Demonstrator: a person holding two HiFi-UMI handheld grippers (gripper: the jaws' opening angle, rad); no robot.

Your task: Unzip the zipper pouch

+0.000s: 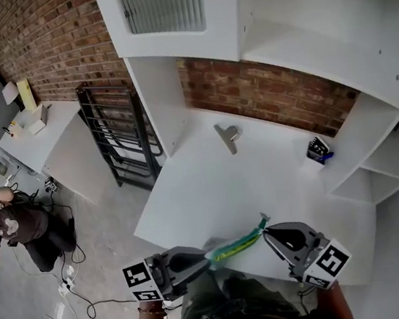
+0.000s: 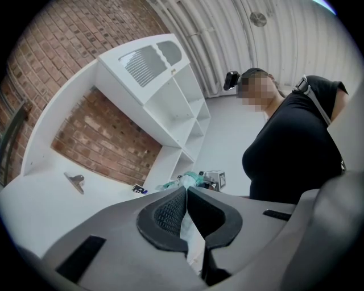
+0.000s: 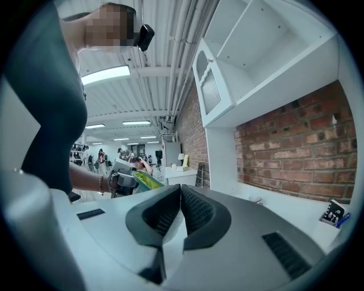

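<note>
Zipper pouch (image 1: 235, 247) midair, left tool (image 1: 205, 259) pinching one end, right tool (image 1: 266, 231) the other

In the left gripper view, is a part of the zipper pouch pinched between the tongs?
Yes, a pale fold of the zipper pouch sits clamped inside the closed left tongs.

I see a red brick wall (image 1: 264, 93) behind the white surface (image 1: 211, 190) and its white shelving unit (image 1: 312, 19), a black metal rack (image 1: 122, 137) standing alongside, grey floor (image 1: 101, 244) below, strip lights (image 3: 105, 74) glowing overhead.
</note>
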